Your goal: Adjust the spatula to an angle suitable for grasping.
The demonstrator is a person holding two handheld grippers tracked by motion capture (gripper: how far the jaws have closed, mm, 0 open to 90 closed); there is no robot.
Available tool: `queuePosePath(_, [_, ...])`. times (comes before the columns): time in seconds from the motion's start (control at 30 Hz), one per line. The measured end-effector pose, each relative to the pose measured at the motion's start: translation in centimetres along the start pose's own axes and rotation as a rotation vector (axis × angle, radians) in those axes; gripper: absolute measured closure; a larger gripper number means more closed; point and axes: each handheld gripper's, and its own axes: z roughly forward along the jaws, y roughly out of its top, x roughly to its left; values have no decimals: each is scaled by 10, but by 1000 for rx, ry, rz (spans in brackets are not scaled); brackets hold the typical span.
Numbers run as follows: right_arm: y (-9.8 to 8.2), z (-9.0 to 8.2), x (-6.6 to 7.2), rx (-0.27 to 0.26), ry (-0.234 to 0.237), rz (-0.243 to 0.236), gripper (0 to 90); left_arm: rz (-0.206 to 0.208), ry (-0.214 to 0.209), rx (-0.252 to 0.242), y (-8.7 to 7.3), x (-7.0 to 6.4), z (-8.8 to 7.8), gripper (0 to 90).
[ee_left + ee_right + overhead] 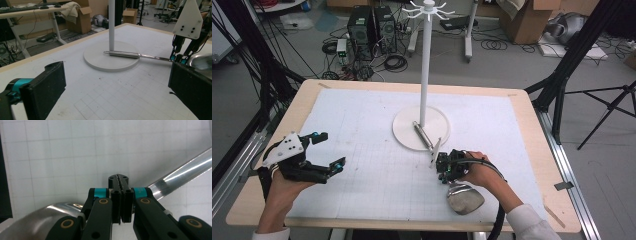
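Note:
A steel ladle lies on the white gridded mat: its bowl [465, 198] is near the front edge and its round handle [422, 133] rests on the disc base of a white stand [404, 127]. My right gripper [441, 168] points down over the thin shaft between them, jaws shut. In the right gripper view the pads [115, 185] meet with nothing seen between them, and the ladle [180, 175] runs crosswise behind the tips. My left gripper [331, 149] hovers at the mat's left, open and empty. The left gripper view shows the ladle handle [122, 54] ahead.
The stand's white pole [425, 65] rises from the base to a ring of hooks [428, 10]. The wooden table edge [302, 100] frames the mat [362, 130]. Beyond the table are computer towers, cables and cardboard boxes on the floor.

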Motion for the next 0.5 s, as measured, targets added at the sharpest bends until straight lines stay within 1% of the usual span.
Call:
queuePosePath(0.13, [-7,-2,-2,-3,-9,21,898,0,0,0,0,0,0,17])
queuePosePath(0.3, [-15,-3,-5,1,1,31,898,1,-1,2,0,-1,1,17])
queuePosePath(0.33, [-17,-3,-5,2,-1,42,898,3,-2,4,0,-1,2,18])
queuePosePath(0.37, [-19,-3,-6,-1,-3,40,898,3,-2,5,0,-1,2,17])
queuePosePath(0.4, [-21,-4,-6,3,-4,52,898,2,-3,6,0,-1,2,17])
queuePosePath(0.43, [-22,-4,-8,2,-8,49,898,3,-4,9,0,-1,2,18])
queuePosePath(0.5, [-26,-5,-9,8,-15,64,898,3,-5,8,0,-1,3,18])
